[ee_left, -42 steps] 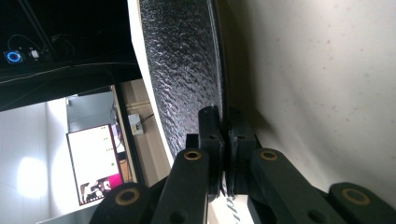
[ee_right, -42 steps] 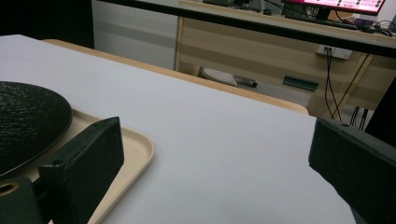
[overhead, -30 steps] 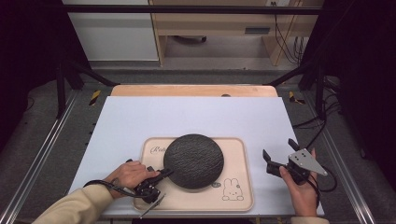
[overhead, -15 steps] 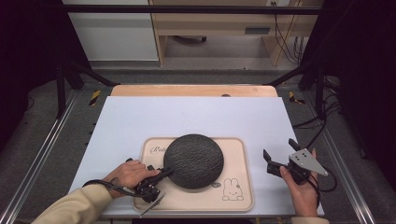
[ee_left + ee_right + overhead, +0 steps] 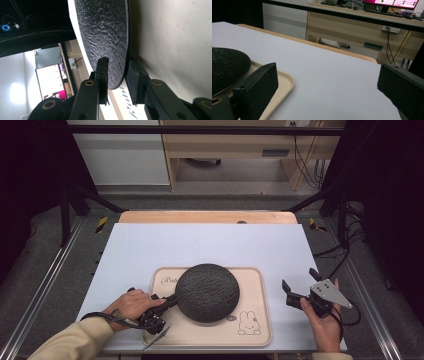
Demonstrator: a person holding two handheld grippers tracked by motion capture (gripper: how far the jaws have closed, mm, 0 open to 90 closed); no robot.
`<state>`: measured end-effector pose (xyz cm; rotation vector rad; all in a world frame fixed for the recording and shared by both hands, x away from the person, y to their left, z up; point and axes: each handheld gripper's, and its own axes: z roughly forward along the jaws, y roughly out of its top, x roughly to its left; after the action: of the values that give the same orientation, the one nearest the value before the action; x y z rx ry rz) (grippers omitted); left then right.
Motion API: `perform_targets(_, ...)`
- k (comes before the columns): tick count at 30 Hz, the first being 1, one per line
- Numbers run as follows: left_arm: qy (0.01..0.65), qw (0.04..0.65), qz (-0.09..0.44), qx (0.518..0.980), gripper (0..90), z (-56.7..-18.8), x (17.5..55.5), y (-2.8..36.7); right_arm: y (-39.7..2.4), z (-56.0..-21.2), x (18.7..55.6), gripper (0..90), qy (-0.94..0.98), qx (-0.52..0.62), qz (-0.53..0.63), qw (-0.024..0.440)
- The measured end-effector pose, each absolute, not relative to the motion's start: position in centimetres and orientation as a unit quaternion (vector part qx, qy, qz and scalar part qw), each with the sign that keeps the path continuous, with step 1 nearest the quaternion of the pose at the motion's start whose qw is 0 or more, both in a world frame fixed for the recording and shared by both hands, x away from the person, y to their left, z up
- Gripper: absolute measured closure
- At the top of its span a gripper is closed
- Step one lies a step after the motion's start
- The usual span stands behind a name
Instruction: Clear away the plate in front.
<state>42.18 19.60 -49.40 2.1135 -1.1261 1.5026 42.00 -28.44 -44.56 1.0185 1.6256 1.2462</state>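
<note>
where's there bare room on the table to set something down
The white table top is bare behind the tray, and in a strip between the tray and the right gripper. It is crowded where the left gripper clamps the black plate.

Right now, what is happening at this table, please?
A person holds a gripping tool in each hand. The left tool has the near-left edge of a black round plate between its jaws; the plate lies on a beige tray with a rabbit drawing. The right tool is open and holds nothing, to the right of the tray over the white table.
</note>
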Motion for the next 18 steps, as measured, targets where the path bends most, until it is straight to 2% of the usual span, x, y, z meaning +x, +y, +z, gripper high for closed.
perform_targets(10,-0.382,0.145,0.525,0.747,67.4,-48.2,41.8,20.9,-28.0,-44.6,42.4,3.7,0.656,0.393,0.502,0.404)
perform_targets(18,-0.336,0.13,0.544,0.758,63.7,-46.7,42.2,21.2,-28.4,-44.5,42.6,3.7,0.65,0.393,0.516,0.397)
